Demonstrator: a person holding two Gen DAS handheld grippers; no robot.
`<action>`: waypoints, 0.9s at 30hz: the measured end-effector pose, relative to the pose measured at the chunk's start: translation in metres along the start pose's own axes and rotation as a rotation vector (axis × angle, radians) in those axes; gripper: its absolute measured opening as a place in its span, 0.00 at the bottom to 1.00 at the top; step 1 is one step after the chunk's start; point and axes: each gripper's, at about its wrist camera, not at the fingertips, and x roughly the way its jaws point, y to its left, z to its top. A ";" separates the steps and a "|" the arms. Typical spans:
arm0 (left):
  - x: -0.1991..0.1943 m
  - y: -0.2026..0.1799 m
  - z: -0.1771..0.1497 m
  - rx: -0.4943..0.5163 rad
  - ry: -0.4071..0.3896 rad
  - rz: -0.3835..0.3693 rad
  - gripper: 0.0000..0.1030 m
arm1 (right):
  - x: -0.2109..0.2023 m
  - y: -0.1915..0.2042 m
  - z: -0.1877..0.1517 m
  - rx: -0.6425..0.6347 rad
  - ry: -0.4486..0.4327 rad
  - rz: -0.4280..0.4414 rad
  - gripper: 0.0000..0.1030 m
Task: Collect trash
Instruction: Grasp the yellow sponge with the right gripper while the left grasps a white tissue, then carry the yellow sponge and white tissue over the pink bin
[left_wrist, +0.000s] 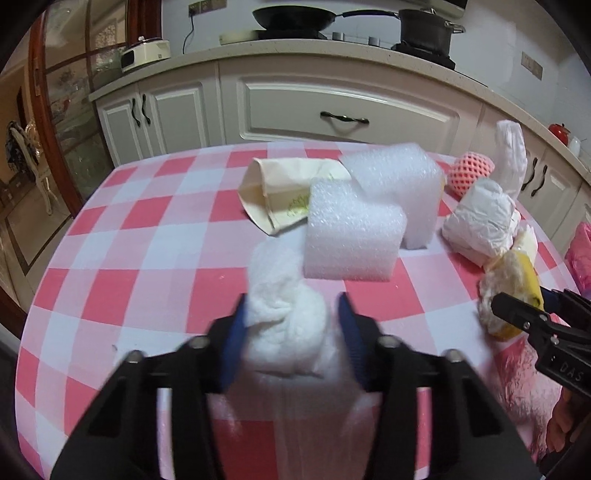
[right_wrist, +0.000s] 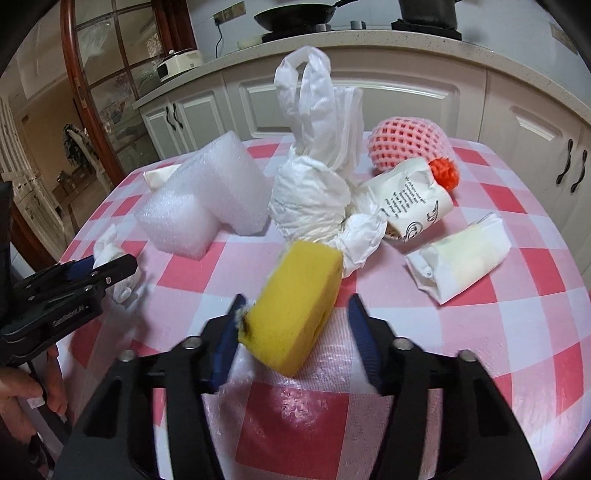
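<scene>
In the left wrist view my left gripper (left_wrist: 291, 314) has a crumpled white tissue wad (left_wrist: 284, 314) between its blue pads; the left pad touches it, a gap shows at the right pad. In the right wrist view my right gripper (right_wrist: 295, 314) is open around a yellow sponge (right_wrist: 295, 306) that leans on the left pad, well apart from the right pad. The sponge also shows in the left wrist view (left_wrist: 517, 291). The left gripper shows in the right wrist view (right_wrist: 110, 269) with the tissue (right_wrist: 110, 254).
On the pink checked tablecloth (left_wrist: 147, 236) lie white foam blocks (left_wrist: 354, 236), a paper cup (left_wrist: 273, 199), a knotted white plastic bag (right_wrist: 314, 195), a pink foam net (right_wrist: 406, 147), a printed paper cup (right_wrist: 413, 199) and a folded wrapper (right_wrist: 461, 258). Kitchen cabinets (left_wrist: 332, 110) stand behind.
</scene>
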 end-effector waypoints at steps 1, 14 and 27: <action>0.000 -0.001 -0.001 0.001 -0.002 -0.006 0.35 | -0.001 -0.001 -0.001 -0.001 -0.001 0.004 0.42; -0.027 -0.028 -0.019 0.022 -0.060 -0.059 0.27 | -0.029 -0.011 -0.012 0.006 -0.047 0.012 0.25; -0.071 -0.074 -0.037 0.024 -0.160 -0.148 0.27 | -0.075 -0.038 -0.035 0.044 -0.101 -0.031 0.25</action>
